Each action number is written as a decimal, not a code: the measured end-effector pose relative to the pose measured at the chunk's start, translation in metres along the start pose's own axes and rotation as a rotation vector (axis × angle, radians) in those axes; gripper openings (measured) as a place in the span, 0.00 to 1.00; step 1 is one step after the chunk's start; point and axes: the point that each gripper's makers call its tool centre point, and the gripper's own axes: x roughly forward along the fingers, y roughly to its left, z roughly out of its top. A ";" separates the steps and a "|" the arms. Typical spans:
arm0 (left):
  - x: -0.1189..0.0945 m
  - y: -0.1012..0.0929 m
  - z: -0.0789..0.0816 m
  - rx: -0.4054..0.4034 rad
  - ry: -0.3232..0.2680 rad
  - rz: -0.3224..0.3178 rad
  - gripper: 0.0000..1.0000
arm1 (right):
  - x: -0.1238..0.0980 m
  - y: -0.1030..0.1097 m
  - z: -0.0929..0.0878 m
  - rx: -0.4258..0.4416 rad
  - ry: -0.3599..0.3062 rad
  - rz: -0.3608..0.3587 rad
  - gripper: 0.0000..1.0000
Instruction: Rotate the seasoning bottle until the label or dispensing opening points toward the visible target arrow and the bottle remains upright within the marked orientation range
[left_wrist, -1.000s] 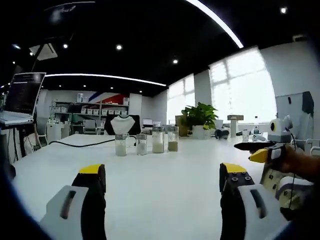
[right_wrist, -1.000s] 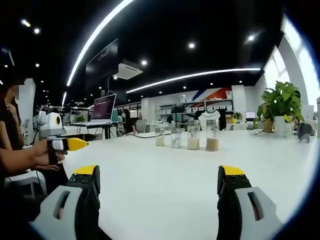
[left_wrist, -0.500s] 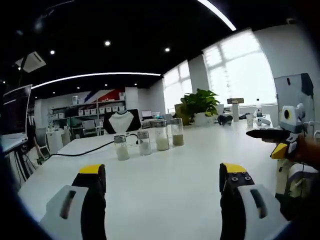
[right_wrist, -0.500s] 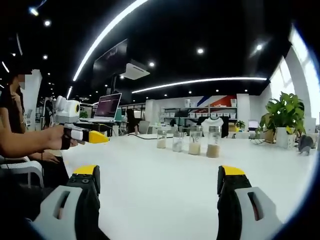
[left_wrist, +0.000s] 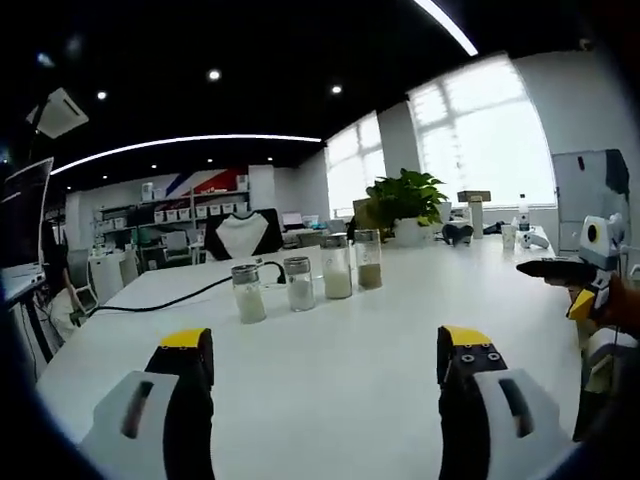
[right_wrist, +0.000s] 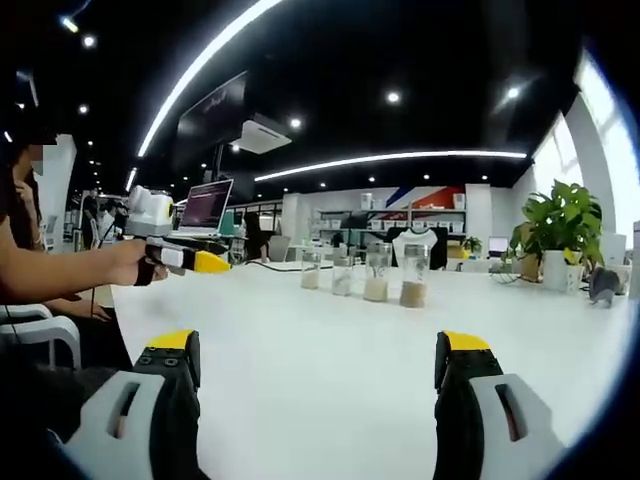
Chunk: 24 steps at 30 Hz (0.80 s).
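Observation:
Several clear seasoning bottles stand upright in a row on the white table (left_wrist: 330, 400): a bottle with white contents (left_wrist: 248, 293), a second one (left_wrist: 298, 283), a taller one (left_wrist: 337, 272), and a bottle with tan contents (left_wrist: 369, 262). The same row appears in the right gripper view, from the leftmost bottle (right_wrist: 311, 270) to the tan-filled bottle (right_wrist: 413, 276). My left gripper (left_wrist: 325, 345) is open, well short of the row, and also appears in a hand (right_wrist: 190, 260). My right gripper (right_wrist: 318, 345) is open with nothing between its jaws, and enters at the right (left_wrist: 570, 280).
A black cable (left_wrist: 190, 295) runs across the table behind the bottles. A potted plant (left_wrist: 405, 200) stands at the far end, and an open laptop (right_wrist: 205, 207) sits on a side desk. A person's arm (right_wrist: 60, 280) reaches in from the left.
The left gripper has come forward over the table, so the bottles look larger in its view. Both views have shifted with the hands. Both grippers stay open.

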 end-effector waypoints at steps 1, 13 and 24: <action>0.001 0.000 -0.001 0.000 0.002 -0.001 0.98 | 0.000 0.000 -0.001 -0.001 0.002 -0.001 0.99; 0.028 0.004 -0.004 0.012 0.017 -0.022 0.97 | -0.002 -0.003 -0.003 -0.014 0.019 -0.017 0.99; 0.057 0.017 -0.001 0.005 0.010 -0.035 0.94 | -0.003 0.004 0.000 0.011 0.013 -0.006 0.99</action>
